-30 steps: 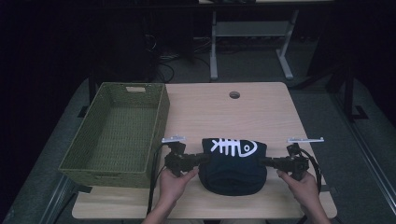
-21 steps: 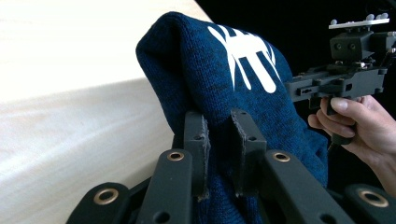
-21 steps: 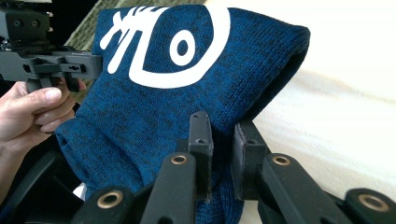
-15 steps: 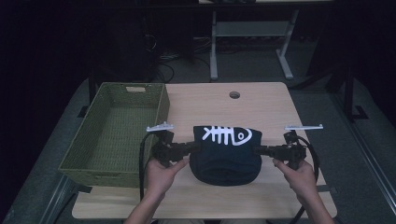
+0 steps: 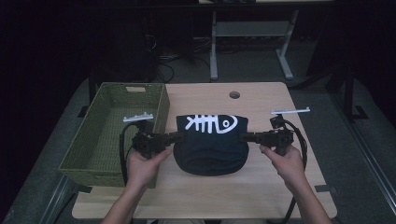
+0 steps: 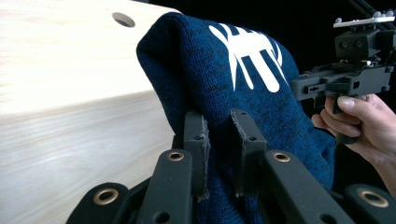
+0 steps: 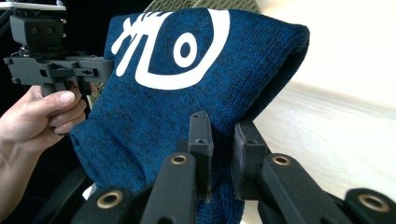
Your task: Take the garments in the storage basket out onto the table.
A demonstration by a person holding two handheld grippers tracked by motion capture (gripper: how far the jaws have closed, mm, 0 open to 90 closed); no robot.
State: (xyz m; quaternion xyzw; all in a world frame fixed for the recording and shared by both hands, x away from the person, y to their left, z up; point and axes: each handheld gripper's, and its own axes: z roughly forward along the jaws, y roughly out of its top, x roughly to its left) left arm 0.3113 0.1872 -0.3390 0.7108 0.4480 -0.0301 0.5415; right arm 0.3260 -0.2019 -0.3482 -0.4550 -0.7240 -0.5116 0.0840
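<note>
Pale wood table carries everything; its near half is bare, which gives room to work the garment. Green woven basket stands at the table's left edge, open and with nothing seen in it, close beside the left hand, so it is likely where the folded piece goes. Dark blue knit sweater, white fish-skeleton print facing up, hangs between the two tools over the middle of the table; whether its lower rounded end touches the wood can't be told. It is folded into a compact bundle and pinched at both sides so it keeps its shape while carried.

Left gripper is clenched on the bundle's left edge; in the left gripper view the pads squeeze several knit layers between them. Right gripper is clamped on the opposite edge the same way, fabric pressed between its fingers. Both point inward and level, facing each other, which holds the fold taut. Small round hole sits at the far side of the tabletop, well apart.
</note>
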